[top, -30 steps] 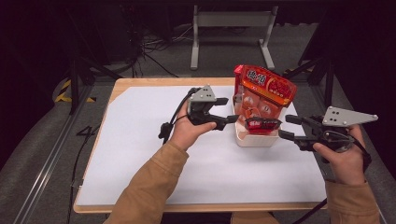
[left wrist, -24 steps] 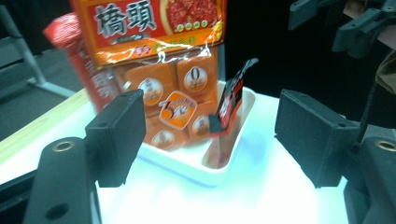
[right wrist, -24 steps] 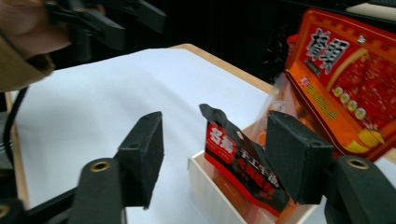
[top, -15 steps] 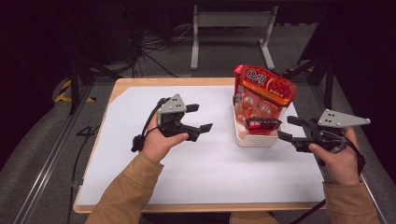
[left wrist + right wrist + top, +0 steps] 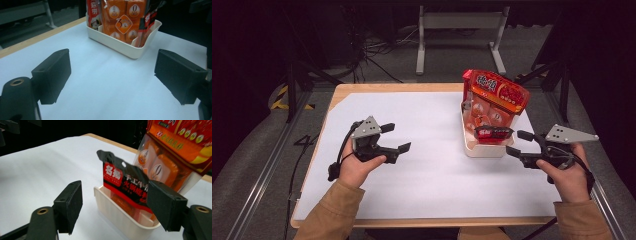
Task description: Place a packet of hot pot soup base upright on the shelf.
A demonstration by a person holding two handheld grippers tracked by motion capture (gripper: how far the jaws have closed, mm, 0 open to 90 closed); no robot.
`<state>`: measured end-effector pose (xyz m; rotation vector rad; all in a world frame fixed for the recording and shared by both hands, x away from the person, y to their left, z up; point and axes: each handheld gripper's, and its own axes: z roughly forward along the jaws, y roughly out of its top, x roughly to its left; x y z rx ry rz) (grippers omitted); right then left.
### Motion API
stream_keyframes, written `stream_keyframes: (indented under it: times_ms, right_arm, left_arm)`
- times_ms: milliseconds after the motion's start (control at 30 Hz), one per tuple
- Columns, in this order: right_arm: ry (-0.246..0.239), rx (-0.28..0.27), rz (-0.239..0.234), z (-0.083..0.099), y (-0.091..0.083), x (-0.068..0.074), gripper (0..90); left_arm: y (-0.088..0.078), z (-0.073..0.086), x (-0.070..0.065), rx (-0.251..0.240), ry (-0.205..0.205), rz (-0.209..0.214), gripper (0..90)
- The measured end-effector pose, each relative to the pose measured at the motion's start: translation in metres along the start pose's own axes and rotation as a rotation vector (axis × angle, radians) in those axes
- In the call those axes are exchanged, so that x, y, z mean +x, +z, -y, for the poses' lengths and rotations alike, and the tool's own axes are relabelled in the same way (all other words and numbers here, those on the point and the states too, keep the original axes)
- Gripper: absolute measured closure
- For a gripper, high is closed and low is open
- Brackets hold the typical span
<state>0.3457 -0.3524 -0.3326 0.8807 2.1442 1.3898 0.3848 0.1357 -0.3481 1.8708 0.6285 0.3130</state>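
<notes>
free: white sheet [image 5: 427,150] 9 o'clock of tray | blocked: tray [image 5: 484,150] with snack bags [image 5: 494,97], right edge

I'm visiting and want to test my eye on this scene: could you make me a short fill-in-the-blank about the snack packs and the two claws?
1. The orange snack pack stands in a ____ tray.
2. The left claw has its jaws ____, with nothing between them.
3. The smaller pack in the tray is red and ____.
4. The right claw sits on the tray's ____ side in the high view.

Missing words: white; open; black; right
</notes>
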Motion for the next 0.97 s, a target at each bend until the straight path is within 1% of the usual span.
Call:
stream_keyframes:
  times_ms: [200, 233, 267, 333, 400, 500, 600, 633, 667, 700, 733, 767, 833, 933, 967]
  right_arm:
    - [0.007, 0.016, -0.007, 0.009, 0.008, 0.004, 29.8]
    - [0.007, 0.018, -0.006, 0.011, 0.009, 0.004, 29.7]
    - [0.007, 0.018, -0.006, 0.011, 0.009, 0.004, 29.7]
    - [0.010, 0.026, -0.006, 0.015, 0.012, 0.005, 29.3]
    - [0.011, 0.035, -0.009, 0.019, 0.014, 0.005, 29.3]
    - [0.017, 0.046, -0.011, 0.025, 0.018, 0.006, 29.3]
    - [0.022, 0.051, -0.011, 0.030, 0.021, 0.007, 29.3]
    - [0.018, 0.058, -0.005, 0.033, 0.022, 0.007, 29.3]
    - [0.021, 0.064, -0.002, 0.035, 0.023, 0.007, 29.3]
    - [0.028, 0.063, 0.000, 0.037, 0.024, 0.007, 29.3]
    - [0.035, 0.062, 0.004, 0.038, 0.024, 0.007, 29.3]
    - [0.048, 0.062, 0.013, 0.040, 0.025, 0.006, 29.4]
    - [0.056, 0.062, 0.020, 0.041, 0.025, 0.006, 29.5]
    - [0.070, 0.056, 0.017, 0.043, 0.025, 0.004, 29.5]
    - [0.067, 0.058, 0.022, 0.044, 0.025, 0.004, 29.5]
  left_arm:
    - [-0.005, 0.019, 0.003, 0.012, -0.013, -0.017, 14.1]
    - [-0.006, 0.025, 0.004, 0.015, -0.020, -0.027, 14.0]
    - [-0.006, 0.025, 0.004, 0.015, -0.020, -0.027, 13.9]
    - [-0.008, 0.032, 0.006, 0.010, -0.031, -0.034, 14.0]
    - [-0.009, 0.038, 0.007, 0.015, -0.048, -0.038, 13.9]
    - [-0.010, 0.046, 0.009, 0.029, -0.052, -0.055, 14.0]
    - [-0.011, 0.057, 0.012, 0.028, -0.066, -0.069, 14.0]
    - [-0.011, 0.062, 0.013, 0.030, -0.074, -0.067, 14.0]
    - [-0.012, 0.065, 0.014, 0.028, -0.085, -0.067, 14.0]
    - [-0.012, 0.067, 0.015, 0.028, -0.081, -0.072, 14.0]
    - [-0.013, 0.070, 0.015, 0.028, -0.093, -0.074, 14.0]
    - [-0.013, 0.070, 0.015, 0.028, -0.093, -0.074, 13.8]
    - [-0.015, 0.072, 0.017, 0.024, -0.093, -0.078, 13.8]
    - [-0.017, 0.071, 0.018, 0.011, -0.109, -0.082, 13.0]
    - [-0.018, 0.071, 0.018, 0.012, -0.106, -0.085, 13.0]
